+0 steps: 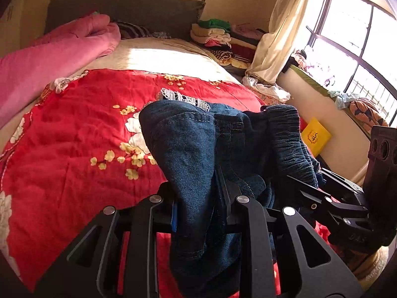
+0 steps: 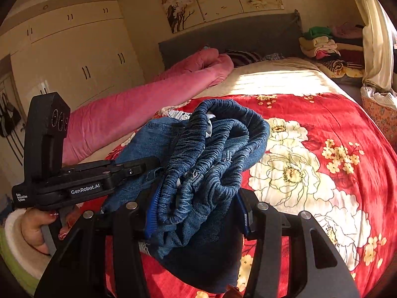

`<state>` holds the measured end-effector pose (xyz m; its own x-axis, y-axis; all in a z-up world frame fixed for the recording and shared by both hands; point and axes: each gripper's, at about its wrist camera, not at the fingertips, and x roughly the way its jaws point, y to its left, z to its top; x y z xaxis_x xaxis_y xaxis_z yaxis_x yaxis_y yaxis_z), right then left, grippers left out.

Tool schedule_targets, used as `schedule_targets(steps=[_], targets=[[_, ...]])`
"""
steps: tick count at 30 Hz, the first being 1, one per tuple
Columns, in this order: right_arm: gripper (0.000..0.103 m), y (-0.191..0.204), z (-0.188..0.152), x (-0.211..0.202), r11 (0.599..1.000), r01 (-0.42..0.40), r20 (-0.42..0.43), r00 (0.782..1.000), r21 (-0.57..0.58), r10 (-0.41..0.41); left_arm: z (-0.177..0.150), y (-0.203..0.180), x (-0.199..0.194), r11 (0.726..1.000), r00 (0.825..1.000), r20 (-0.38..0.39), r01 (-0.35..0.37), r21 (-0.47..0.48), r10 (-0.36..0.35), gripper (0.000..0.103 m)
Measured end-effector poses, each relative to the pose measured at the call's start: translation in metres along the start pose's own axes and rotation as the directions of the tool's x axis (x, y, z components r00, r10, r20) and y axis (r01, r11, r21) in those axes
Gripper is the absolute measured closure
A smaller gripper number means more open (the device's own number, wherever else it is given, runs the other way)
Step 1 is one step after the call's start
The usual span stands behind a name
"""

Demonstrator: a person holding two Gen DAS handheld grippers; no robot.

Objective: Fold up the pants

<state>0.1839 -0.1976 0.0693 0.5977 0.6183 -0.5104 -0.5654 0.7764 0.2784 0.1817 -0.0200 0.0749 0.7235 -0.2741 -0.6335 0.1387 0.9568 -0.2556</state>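
Observation:
Dark blue denim pants (image 1: 198, 149) with a gathered elastic waistband (image 2: 211, 154) hang bunched above the red floral bedspread (image 1: 82, 134). My left gripper (image 1: 198, 213) is shut on the denim, which drapes over and between its fingers. My right gripper (image 2: 198, 213) is shut on the bunched waistband. The right gripper also shows at the right of the left wrist view (image 1: 330, 198), touching the waistband. The left gripper also shows in the right wrist view (image 2: 129, 171), gripping the denim beside the waistband. The two grippers are close together.
A pink rolled quilt (image 1: 44, 59) lies along the bed's left side. Stacks of folded clothes (image 1: 218, 37) sit by the grey headboard (image 2: 230, 37). A curtain (image 1: 280, 32) and window are at the right. A yellow box (image 1: 315, 136) sits beside the bed. Wardrobes (image 2: 74, 57) stand at the left.

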Motion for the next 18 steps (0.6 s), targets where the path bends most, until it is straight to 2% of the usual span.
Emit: schedule_targets(steps=[10,18], targets=[[0.055,-0.023,0.013,0.034,0.999,0.041,-0.022,0.999,0.028,-0.041,0.018,0.008,0.035,1.000,1.000,-0.013,-0.016,0.006,0.016,0.087],[0.055,-0.043,0.009,0.060,0.996,0.066,-0.049,0.997,0.063,-0.063,0.017,0.015,0.065,1.000,0.999,-0.035,-0.019,0.007,0.020,0.087]])
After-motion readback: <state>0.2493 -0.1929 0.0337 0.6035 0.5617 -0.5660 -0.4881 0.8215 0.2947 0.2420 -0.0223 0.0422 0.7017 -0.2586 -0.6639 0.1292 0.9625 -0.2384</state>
